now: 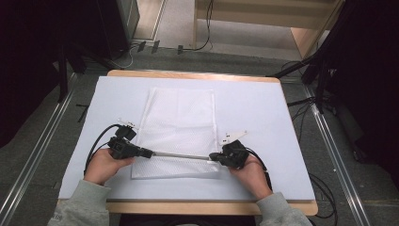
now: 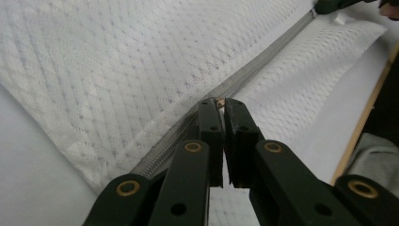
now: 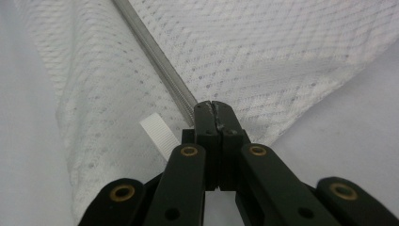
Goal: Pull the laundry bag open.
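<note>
My left gripper [image 2: 220,104] pinches the small slider on the white mesh bag's [image 1: 181,117] grey zipper [image 1: 181,156]. My right gripper [image 3: 212,107], low right in the high view, pinches the bag's end (jaws pressed tight). Most of the zipper looks left to do.

light: bright, even overhead | shadows: faint | focus: soft; surroundings dark
</note>
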`<state>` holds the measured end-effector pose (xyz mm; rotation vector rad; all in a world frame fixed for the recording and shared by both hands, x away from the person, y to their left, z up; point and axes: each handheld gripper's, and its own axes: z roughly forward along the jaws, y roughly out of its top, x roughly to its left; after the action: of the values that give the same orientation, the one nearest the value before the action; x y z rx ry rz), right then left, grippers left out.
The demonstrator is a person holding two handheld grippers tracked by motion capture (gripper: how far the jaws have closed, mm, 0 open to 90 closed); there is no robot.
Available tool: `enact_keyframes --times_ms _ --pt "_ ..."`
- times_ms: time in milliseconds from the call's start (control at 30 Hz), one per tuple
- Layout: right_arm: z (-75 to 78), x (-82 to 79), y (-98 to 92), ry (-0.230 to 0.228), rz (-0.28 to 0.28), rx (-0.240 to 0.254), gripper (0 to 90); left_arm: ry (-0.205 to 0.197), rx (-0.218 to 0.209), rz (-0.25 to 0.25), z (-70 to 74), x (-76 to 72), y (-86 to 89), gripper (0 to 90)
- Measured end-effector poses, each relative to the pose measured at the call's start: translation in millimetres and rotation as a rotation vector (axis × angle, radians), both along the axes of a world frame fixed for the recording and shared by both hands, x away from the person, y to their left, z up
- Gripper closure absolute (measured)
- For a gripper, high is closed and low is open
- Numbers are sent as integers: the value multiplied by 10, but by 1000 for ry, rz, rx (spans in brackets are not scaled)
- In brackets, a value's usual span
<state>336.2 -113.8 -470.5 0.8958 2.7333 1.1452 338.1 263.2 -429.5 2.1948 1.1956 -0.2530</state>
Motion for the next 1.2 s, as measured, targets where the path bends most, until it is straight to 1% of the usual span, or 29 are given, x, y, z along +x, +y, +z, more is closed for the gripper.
enact_keyframes --times_ms 33,67,100,133,167,200,233,267,300,333,367,433,467,500,533,567,600,667,733,767,867,967,1000,1033,1067,1100,1133,1200 --pt "0 3 1 0 3 -1 900 7 -4 4 3 -1 18 882" --pt "1 4 1 0 3 -2 900 0 -1 14 6 -9 41 882" --pt "0 8 1 0 7 -1 900 2 -2 21 11 -10 67 882" --pt "-2 14 1 -2 12 0 900 12 -19 20 10 -14 83 882" --pt "0 16 0 2 13 0 900 -1 1 25 13 -19 95 882" --pt "2 16 0 4 11 -2 900 6 2 29 10 -24 106 882" --pt "0 19 -1 4 12 0 900 0 8 37 10 -31 120 882" --pt "0 21 -2 5 12 1 900 5 6 45 15 -31 140 882" --pt "0 22 -3 6 13 1 900 10 -7 40 14 -32 159 882" --pt "0 23 -2 7 13 2 900 -2 1 49 20 -38 170 882" --pt "0 23 -3 7 13 2 900 6 0 47 20 -37 186 882" --pt "0 23 -3 7 13 2 900 1 2 59 24 -43 209 882" --pt "1 24 -3 7 14 1 900 6 -7 48 26 -43 231 882" --pt "2 23 -2 10 14 1 900 -4 11 60 32 -48 246 882" --pt "1 25 -3 8 15 0 900 2 15 56 33 -46 278 882" --pt "1 24 -3 10 14 1 900 -3 16 58 35 -49 317 882" --pt "1 27 -3 9 16 1 900 3 11 76 31 -51 362 882" --pt "1 27 -3 10 16 2 900 8 11 91 15 -55 455 882" --pt "1 27 -3 11 15 2 900 8 -3 106 7 -68 513 882" --pt "1 27 -3 11 15 2 900 10 -4 104 7 -72 538 882" --pt "3 27 -1 10 15 -1 900 5 3 108 7 -97 564 882" --pt "6 30 0 14 16 -3 900 6 10 128 3 -116 614 882" --pt "5 32 1 14 17 -3 900 9 3 131 -1 -118 632 882" --pt "3 34 1 14 17 0 900 3 4 135 -4 -124 648 882" --pt "4 35 1 17 17 -2 900 7 0 135 -6 -125 661 882" --pt "1 42 3 10 22 0 900 11 -2 132 -11 -124 664 882" --pt "1 45 6 8 26 0 900 5 2 135 -15 -123 664 882" --pt "2 47 9 16 24 2 900 6 4 138 -20 -125 655 882"
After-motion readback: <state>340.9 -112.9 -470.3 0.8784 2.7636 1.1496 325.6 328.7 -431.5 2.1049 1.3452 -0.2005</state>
